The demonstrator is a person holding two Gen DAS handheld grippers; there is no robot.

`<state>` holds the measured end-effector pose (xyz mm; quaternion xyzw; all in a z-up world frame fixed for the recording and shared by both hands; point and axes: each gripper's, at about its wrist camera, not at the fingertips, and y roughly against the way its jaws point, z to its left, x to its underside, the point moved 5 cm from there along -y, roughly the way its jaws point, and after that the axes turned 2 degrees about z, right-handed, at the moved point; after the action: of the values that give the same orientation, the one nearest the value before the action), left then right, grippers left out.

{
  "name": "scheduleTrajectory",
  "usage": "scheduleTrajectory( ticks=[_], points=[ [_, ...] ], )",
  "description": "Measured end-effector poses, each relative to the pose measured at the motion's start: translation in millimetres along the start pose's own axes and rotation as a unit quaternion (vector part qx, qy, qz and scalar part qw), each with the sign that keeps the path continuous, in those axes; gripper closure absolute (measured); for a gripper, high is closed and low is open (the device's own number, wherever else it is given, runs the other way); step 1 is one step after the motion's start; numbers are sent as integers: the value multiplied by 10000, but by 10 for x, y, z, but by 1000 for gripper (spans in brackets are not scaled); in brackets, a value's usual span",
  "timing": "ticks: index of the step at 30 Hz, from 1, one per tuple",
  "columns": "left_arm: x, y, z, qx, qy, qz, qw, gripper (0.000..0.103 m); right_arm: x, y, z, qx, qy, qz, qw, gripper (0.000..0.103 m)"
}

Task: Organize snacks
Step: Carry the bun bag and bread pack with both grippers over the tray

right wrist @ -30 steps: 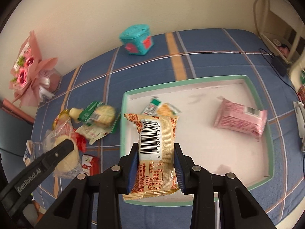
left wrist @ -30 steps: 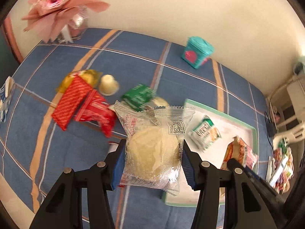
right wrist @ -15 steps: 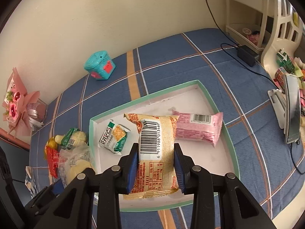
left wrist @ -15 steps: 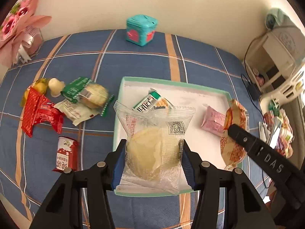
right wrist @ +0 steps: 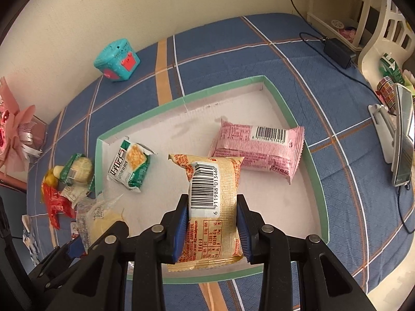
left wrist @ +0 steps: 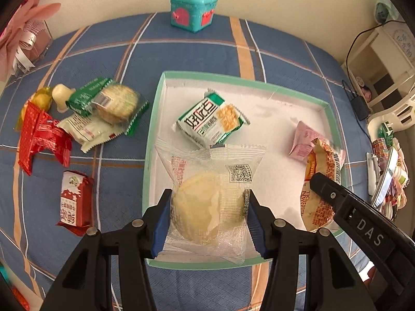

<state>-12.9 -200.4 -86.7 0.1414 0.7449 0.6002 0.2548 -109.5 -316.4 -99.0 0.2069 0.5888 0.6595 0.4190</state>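
My left gripper [left wrist: 208,220] is shut on a clear-wrapped round pastry [left wrist: 207,204], held over the near edge of the green-rimmed white tray [left wrist: 153,119]. My right gripper [right wrist: 212,223] is shut on an orange snack packet with a barcode [right wrist: 211,207], held over the tray's [right wrist: 316,181] near side. Both show in each other's view: the packet [left wrist: 320,189] and the pastry [right wrist: 99,220]. A green-white cracker packet [left wrist: 211,121] [right wrist: 129,165] and a pink packet [right wrist: 256,147] [left wrist: 302,140] lie in the tray.
On the blue plaid cloth left of the tray lie a green-wrapped cake [left wrist: 114,103], a white packet [left wrist: 85,129], red packets [left wrist: 41,137], a small red carton [left wrist: 75,202] and jelly cups [left wrist: 61,96]. A teal box [left wrist: 193,10] stands at the back. A phone stand [right wrist: 399,140] is right.
Both grippers have come closer to the tray with their snacks still held. The left gripper swung right from the loose snack pile to the tray's near edge.
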Motion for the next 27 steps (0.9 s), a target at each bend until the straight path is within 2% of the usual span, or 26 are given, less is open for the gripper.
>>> scheduleTrajectory(
  ticks=[12, 27],
  points=[
    [-1, -243, -92, -81, -92, 129, 9998, 48, 74, -297, -57, 211, 8, 370, 9991, 66],
    [-3, -449, -96, -133, -40, 304, 9994, 47, 80, -400, -37, 242, 11, 424, 9988, 65]
  ],
)
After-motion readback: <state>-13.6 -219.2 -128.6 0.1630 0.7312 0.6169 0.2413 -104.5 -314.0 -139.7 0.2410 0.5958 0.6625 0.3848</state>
